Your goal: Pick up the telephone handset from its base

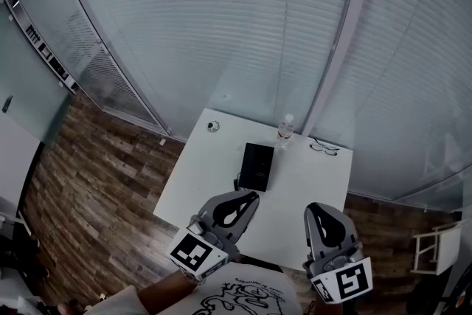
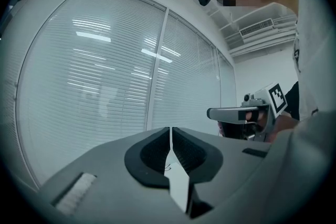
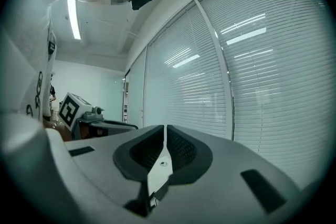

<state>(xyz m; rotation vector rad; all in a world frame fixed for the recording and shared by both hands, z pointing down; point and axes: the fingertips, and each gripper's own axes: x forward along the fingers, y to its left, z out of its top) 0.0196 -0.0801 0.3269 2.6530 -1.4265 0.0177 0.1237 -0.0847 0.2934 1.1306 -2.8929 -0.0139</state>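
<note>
A black telephone (image 1: 257, 166) lies in the middle of the white table (image 1: 199, 181); its handset rests on the base and is hard to tell apart from it. My left gripper (image 1: 249, 195) hovers over the table's near edge, just short of the phone, jaws shut and empty. My right gripper (image 1: 313, 208) is level with it further right, also shut and empty. In the left gripper view the shut jaws (image 2: 170, 131) point at the window blinds, with the right gripper (image 2: 247, 113) beside them. The right gripper view shows its shut jaws (image 3: 165, 128) and the left gripper (image 3: 89, 115).
Behind the phone stands a clear water bottle (image 1: 285, 130), with a pair of glasses (image 1: 323, 147) to its right. A small round object (image 1: 213, 127) lies at the far left corner. Window blinds (image 1: 243, 26) back the table; wood floor (image 1: 96, 181) runs along the left.
</note>
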